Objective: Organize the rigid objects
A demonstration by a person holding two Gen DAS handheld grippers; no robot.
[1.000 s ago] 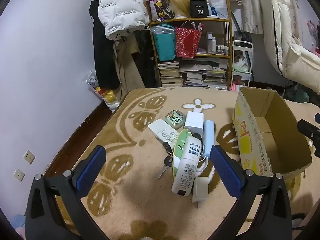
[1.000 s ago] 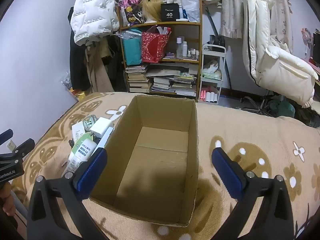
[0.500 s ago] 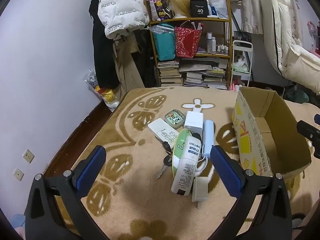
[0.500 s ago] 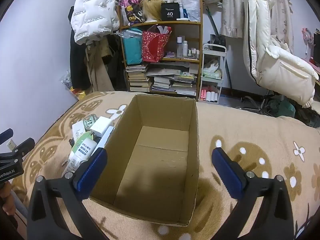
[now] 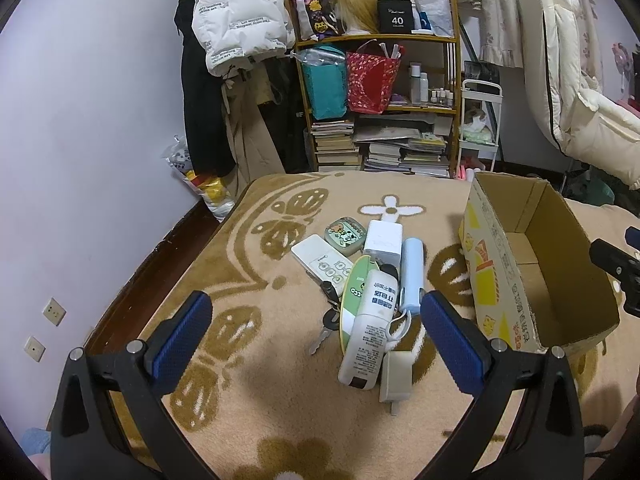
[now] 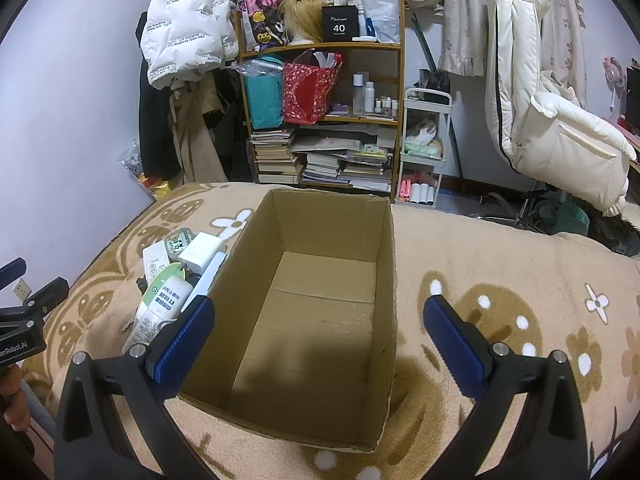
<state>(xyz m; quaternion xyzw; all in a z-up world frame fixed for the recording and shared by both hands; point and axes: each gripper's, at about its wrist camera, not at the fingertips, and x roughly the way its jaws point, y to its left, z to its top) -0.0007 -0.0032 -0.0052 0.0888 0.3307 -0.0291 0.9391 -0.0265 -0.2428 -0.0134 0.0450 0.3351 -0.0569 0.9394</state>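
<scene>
nothing has shifted in the last second: my left gripper (image 5: 316,316) and right gripper (image 6: 318,320) both stay wide, holding nothing. the pile, white bottle (image 5: 370,330) on top, lies beside the empty cardboard box (image 6: 320,320). 0 items packed.

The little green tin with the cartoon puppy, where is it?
In the left wrist view, the green tin lies at the far end of the pile on the blanket, between the white remote and the white box.
</scene>
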